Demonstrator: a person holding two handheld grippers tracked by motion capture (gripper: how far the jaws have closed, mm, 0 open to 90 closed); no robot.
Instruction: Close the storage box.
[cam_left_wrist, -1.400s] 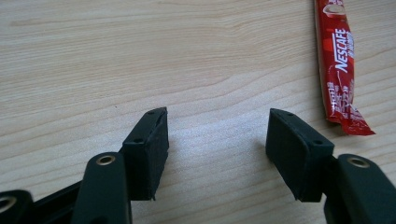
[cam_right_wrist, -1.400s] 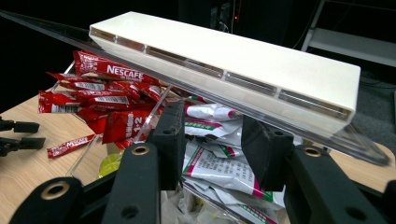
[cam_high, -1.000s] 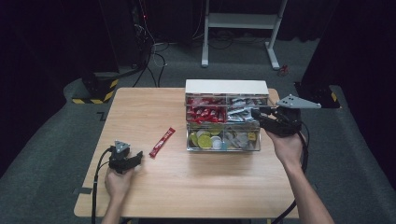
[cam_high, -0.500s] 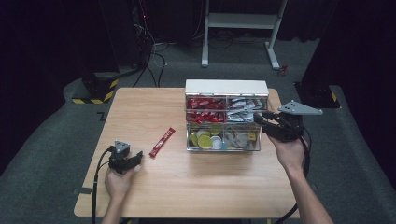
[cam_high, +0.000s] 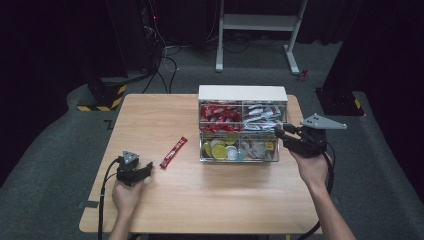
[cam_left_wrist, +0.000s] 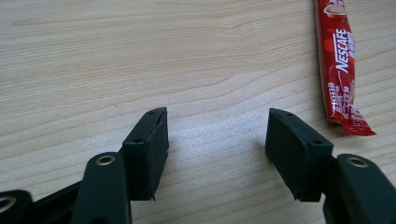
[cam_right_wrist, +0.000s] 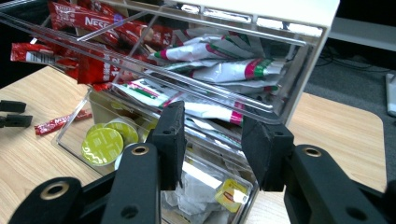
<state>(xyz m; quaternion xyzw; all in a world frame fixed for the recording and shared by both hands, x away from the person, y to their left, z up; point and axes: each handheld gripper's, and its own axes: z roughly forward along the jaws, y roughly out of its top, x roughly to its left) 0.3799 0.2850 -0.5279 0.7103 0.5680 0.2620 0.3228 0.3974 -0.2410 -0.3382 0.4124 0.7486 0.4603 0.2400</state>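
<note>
A clear-drawered organizer box (cam_high: 243, 94) with a white top stands at the table's middle. Red sachets (cam_high: 219, 114) fill its upper left drawer and white sachets (cam_right_wrist: 233, 70) its upper right. Round capsules (cam_right_wrist: 102, 142) lie in the lower left. A single red Nescafe sachet (cam_high: 173, 152) (cam_left_wrist: 340, 70) lies on the wood left of the box. My left gripper (cam_high: 145, 169) (cam_left_wrist: 215, 135) rests on the table, open, short of that sachet. My right gripper (cam_high: 281, 134) (cam_right_wrist: 212, 140) hovers at the box's right front corner. It is open, its pads just in front of the clear drawer fronts.
The wooden table (cam_high: 150, 115) has bare room left of and in front of the box. Cables trail from both grippers toward the near edge. Behind the table are a dark floor, a white frame (cam_high: 260, 22) and a yellow-black striped base (cam_high: 102, 97).
My right gripper has sunk a little and drifted right, from the upper drawers toward the lower right drawer front. The left gripper and the loose sachet have not moved.
</note>
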